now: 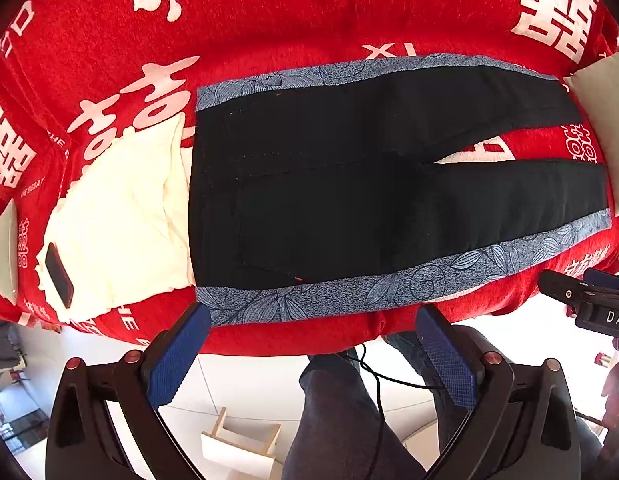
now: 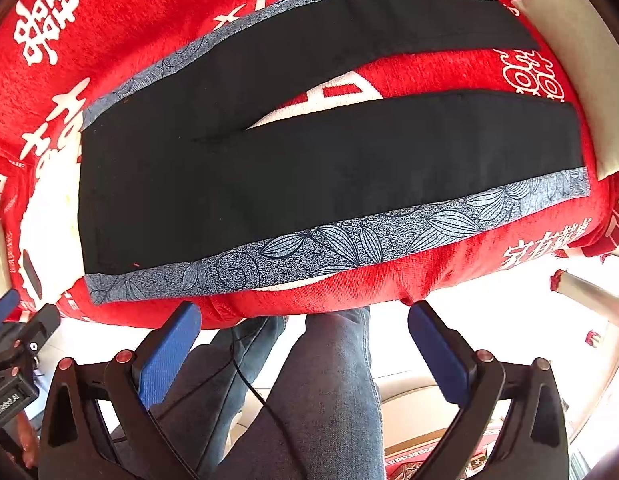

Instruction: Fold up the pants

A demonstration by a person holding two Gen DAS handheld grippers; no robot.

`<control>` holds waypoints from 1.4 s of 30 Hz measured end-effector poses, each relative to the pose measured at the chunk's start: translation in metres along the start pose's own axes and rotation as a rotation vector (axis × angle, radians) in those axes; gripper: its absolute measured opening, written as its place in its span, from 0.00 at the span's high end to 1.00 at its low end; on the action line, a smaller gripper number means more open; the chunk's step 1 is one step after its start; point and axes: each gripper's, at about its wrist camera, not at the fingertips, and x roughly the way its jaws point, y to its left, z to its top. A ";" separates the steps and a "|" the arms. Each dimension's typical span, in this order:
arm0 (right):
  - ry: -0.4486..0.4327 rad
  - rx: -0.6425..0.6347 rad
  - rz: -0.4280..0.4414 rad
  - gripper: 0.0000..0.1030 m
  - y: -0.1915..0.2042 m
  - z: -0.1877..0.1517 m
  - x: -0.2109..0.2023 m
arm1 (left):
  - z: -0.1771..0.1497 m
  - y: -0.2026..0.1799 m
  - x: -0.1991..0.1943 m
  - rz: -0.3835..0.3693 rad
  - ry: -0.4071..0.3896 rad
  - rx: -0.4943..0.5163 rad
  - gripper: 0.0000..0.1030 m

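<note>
Both my left fingers [image 1: 311, 354] and right fingers [image 2: 305, 350] gape wide, empty; pants [image 2: 269, 176] lie flat just ahead.

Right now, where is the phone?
In the left wrist view the phone lies far left on the white cloth, just left of the pants spread on the red blanket.

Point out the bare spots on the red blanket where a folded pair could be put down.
Freest is the red blanket beyond the pants' far floral stripe. A small wedge shows between the two legs. Crowded: the waist side, with the white cloth and phone, and the cuff side, against the pale cushion.
</note>
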 end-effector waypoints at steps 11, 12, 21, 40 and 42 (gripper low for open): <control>-0.013 -0.045 0.018 0.00 -0.027 0.004 -0.008 | -0.014 -0.016 0.007 0.012 0.022 -0.161 0.00; -0.016 -0.054 0.015 0.00 -0.028 0.004 -0.008 | -0.015 -0.017 0.008 0.013 0.023 -0.169 0.00; -0.027 -0.048 0.061 0.00 -0.031 0.004 0.000 | -0.019 -0.016 0.018 0.004 0.015 -0.169 0.00; -0.057 0.237 0.576 0.08 -0.055 -0.031 0.132 | -0.064 0.049 0.164 -0.428 0.013 -0.435 0.09; -0.049 0.255 0.635 0.12 -0.062 -0.037 0.152 | -0.069 0.048 0.174 -0.437 0.009 -0.439 0.09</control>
